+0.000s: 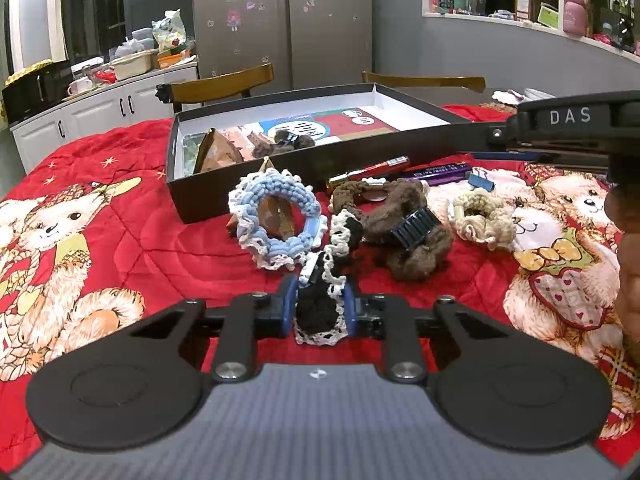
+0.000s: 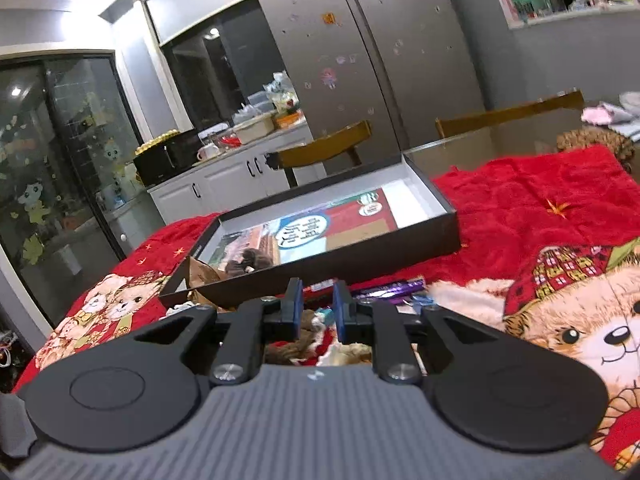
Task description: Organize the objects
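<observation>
- Kitchen-dining room in the background: grey fridge, white cabinets, two wooden chairs behind the worktop.
- Worktop is covered by a red bear-print blanket.
- Shallow black box is set open on the blanket; a brown scrunchie and printed cards are seen inside it.
- Left tool is clamped on a black scrunchie with white lace trim; the scrunchie is pinched between the blue pads, just in front of the pile.
- Blue-and-white scrunchie is propped just beyond it, near the box wall.
- Brown scrunchie with dark claw clip, cream scrunchie, pens and a blue binder clip are laid to the right.
- Right tool is held over the pile with pads slightly apart; nothing is gripped.
</observation>
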Action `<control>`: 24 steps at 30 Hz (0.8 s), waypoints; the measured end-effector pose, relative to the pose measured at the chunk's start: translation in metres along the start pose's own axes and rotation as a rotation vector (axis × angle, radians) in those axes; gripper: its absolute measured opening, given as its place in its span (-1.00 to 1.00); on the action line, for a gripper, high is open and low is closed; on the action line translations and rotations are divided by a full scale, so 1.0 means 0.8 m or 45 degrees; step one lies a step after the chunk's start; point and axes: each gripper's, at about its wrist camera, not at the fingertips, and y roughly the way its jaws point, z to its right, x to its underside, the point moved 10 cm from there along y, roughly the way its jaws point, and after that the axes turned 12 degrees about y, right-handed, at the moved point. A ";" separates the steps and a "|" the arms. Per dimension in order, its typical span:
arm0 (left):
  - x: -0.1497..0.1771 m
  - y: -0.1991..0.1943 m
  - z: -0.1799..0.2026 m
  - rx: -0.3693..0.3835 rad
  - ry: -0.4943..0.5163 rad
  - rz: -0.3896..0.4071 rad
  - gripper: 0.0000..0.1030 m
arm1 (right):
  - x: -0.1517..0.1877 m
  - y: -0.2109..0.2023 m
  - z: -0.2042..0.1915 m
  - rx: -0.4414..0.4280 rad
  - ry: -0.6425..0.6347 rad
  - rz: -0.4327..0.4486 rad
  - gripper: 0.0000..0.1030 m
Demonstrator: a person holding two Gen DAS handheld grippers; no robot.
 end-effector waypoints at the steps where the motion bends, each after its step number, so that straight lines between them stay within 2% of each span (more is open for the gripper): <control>1: 0.000 -0.002 -0.001 0.002 -0.009 0.003 -0.48 | 0.000 0.001 0.004 0.008 0.012 -0.019 -0.43; 2: 0.001 -0.003 -0.001 0.000 -0.016 0.008 -0.48 | 0.001 0.003 0.008 0.026 0.019 -0.032 -0.10; 3: 0.001 -0.005 -0.002 -0.003 -0.019 0.013 -0.48 | 0.001 0.004 0.012 0.042 0.028 -0.037 0.07; 6: -0.001 -0.010 -0.001 -0.014 -0.018 0.036 -0.48 | 0.006 0.009 0.019 0.038 0.033 -0.085 0.45; 10: -0.002 -0.013 -0.002 -0.016 -0.020 0.048 -0.48 | 0.017 0.015 0.023 0.116 -0.038 -0.100 0.54; 14: -0.002 -0.013 0.000 -0.002 -0.019 0.047 -0.48 | 0.036 0.025 0.019 0.183 -0.136 -0.136 0.54; 16: -0.003 -0.013 0.001 0.007 -0.016 0.055 -0.48 | 0.044 0.029 0.017 0.231 -0.203 -0.139 0.37; 17: -0.003 -0.015 0.001 0.012 -0.017 0.061 -0.48 | 0.048 0.032 0.016 0.253 -0.232 -0.148 0.17; 19: -0.004 -0.016 0.002 0.023 -0.020 0.070 -0.48 | 0.050 0.034 0.017 0.275 -0.253 -0.159 0.05; 21: -0.003 -0.015 0.002 0.033 -0.023 0.067 -0.48 | 0.050 0.033 0.019 0.288 -0.255 -0.157 -0.29; 24: -0.003 -0.015 0.002 0.036 -0.027 0.066 -0.48 | 0.049 0.033 0.021 0.314 -0.280 -0.154 -0.40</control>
